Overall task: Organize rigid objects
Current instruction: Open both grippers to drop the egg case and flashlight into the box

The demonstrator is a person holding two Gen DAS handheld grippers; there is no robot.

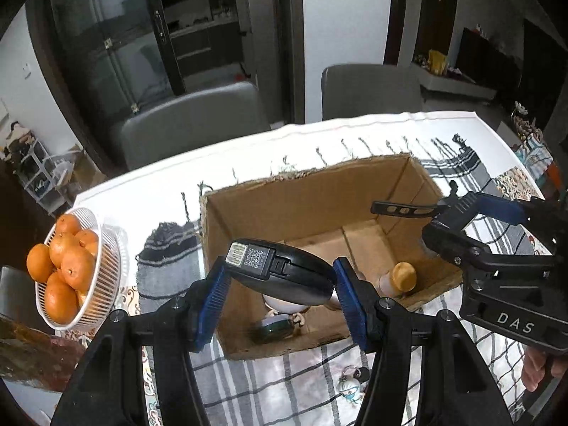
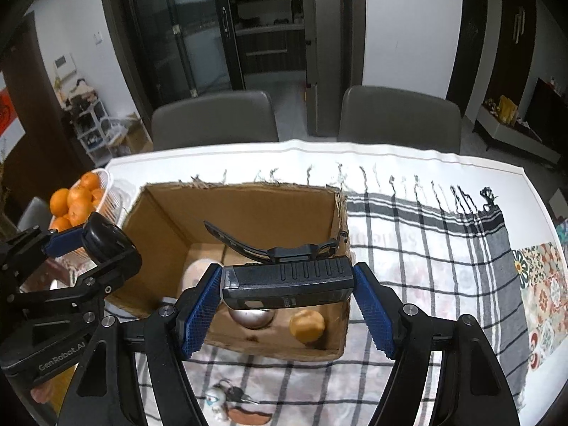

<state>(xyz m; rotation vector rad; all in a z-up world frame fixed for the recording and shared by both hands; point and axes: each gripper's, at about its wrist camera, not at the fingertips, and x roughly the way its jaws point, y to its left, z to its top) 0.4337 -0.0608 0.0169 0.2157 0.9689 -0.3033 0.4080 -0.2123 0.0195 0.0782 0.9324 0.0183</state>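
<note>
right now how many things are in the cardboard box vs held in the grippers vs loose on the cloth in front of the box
In the cardboard box: 4 (white round object, metal bowl, bottle with tan cap, green-lidded tin)
Held in grippers: 2 (black oval device in left gripper, black rectangular device in right gripper)
Loose on cloth: 1 (keychain with keys)
Total: 7

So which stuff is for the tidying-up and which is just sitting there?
For the job:
cardboard box
black oval device in left gripper
black clip device in right gripper

Just lying about:
basket of oranges
chairs
checked cloth
</note>
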